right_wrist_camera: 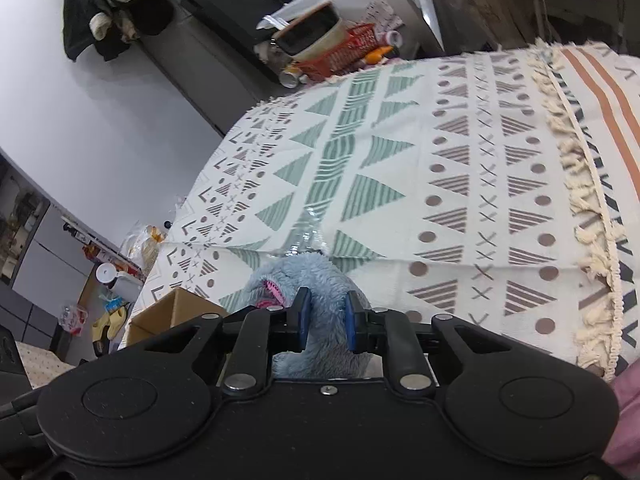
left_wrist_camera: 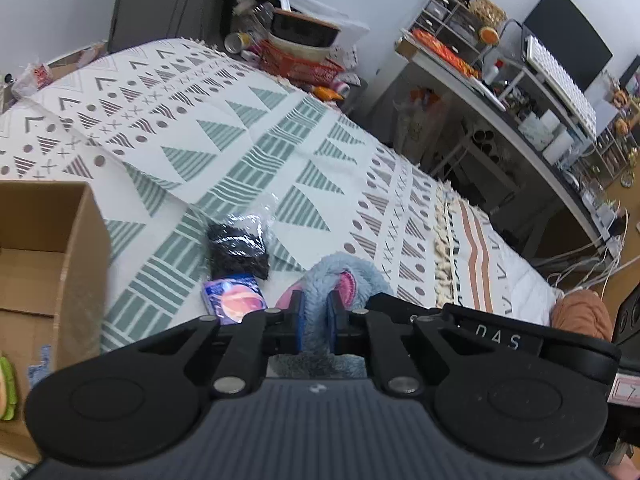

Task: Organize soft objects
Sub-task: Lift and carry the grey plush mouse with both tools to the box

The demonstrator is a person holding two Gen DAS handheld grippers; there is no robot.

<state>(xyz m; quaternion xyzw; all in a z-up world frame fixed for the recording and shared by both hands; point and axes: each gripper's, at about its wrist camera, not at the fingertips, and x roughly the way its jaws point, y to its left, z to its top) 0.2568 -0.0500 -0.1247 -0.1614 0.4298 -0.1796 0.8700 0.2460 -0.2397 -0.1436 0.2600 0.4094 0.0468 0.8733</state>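
Note:
A fluffy blue plush toy (left_wrist_camera: 344, 276) with a pink toothed mouth is held over the patterned bedspread (left_wrist_camera: 248, 128). My left gripper (left_wrist_camera: 316, 312) is shut on one part of its fur. In the right wrist view the same plush toy (right_wrist_camera: 316, 280) sits between the blue pads of my right gripper (right_wrist_camera: 325, 316), which is shut on it too. A clear bag of black soft material (left_wrist_camera: 238, 246) and a small purple packet (left_wrist_camera: 234, 298) lie on the bedspread just ahead of the left gripper. An open cardboard box (left_wrist_camera: 52, 256) stands to the left.
A red basket with bowls (left_wrist_camera: 300, 56) sits beyond the bed's far end. To the right stands a cluttered desk (left_wrist_camera: 520, 92) with a keyboard and monitor. The cardboard box (right_wrist_camera: 172, 312) shows at lower left in the right wrist view, with floor clutter (right_wrist_camera: 108, 280) beyond the bed.

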